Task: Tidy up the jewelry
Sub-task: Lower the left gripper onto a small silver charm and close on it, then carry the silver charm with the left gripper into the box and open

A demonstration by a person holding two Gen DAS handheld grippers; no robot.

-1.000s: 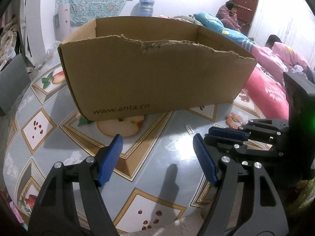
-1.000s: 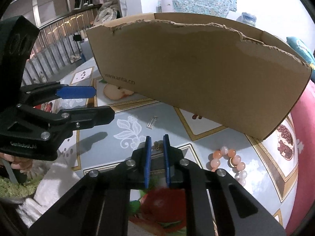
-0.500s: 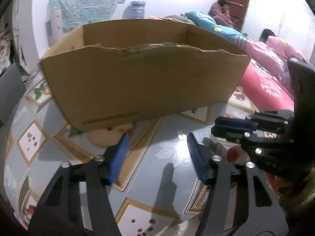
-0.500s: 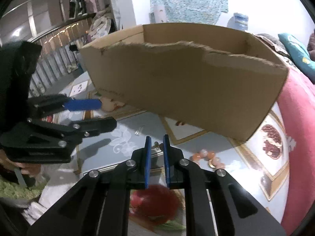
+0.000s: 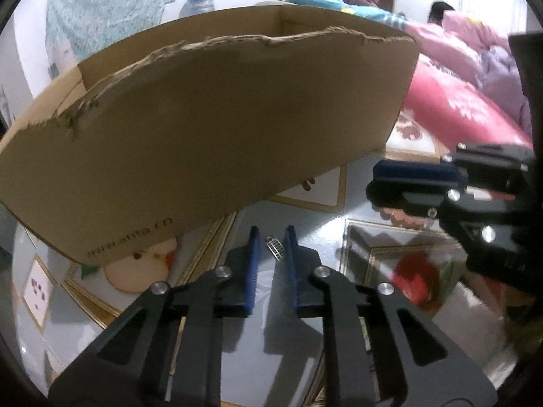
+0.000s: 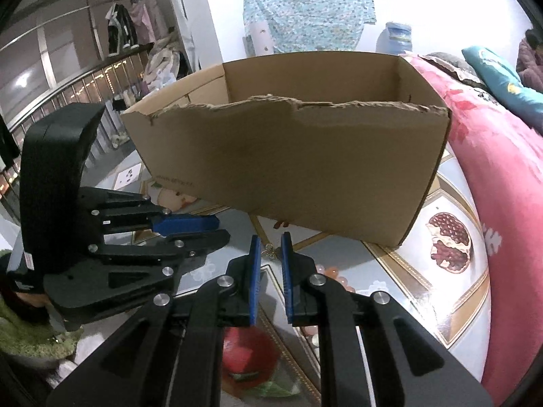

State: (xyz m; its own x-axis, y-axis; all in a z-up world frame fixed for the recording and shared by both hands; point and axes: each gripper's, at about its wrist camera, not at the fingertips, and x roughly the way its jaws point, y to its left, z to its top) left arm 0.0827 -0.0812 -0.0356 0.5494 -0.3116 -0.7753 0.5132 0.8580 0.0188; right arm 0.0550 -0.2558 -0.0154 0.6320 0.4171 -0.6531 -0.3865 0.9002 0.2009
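1. Fruit-patterned cloth covers the worktop (image 5: pixel 325 234), where a torn cardboard box (image 5: pixel 217 149) stands toward the far edge.
2. A small silver hair clip (image 5: pixel 275 247) lies on the cloth between the left gripper (image 5: pixel 271 237) fingers, which are narrowly apart and seem not to touch it.
3. Only the right wrist view shows a small gold flower earring (image 6: pixel 270 252) between the right gripper (image 6: pixel 269 242) fingers, also narrowly apart, with pink beads (image 6: pixel 327 273) just beside them.
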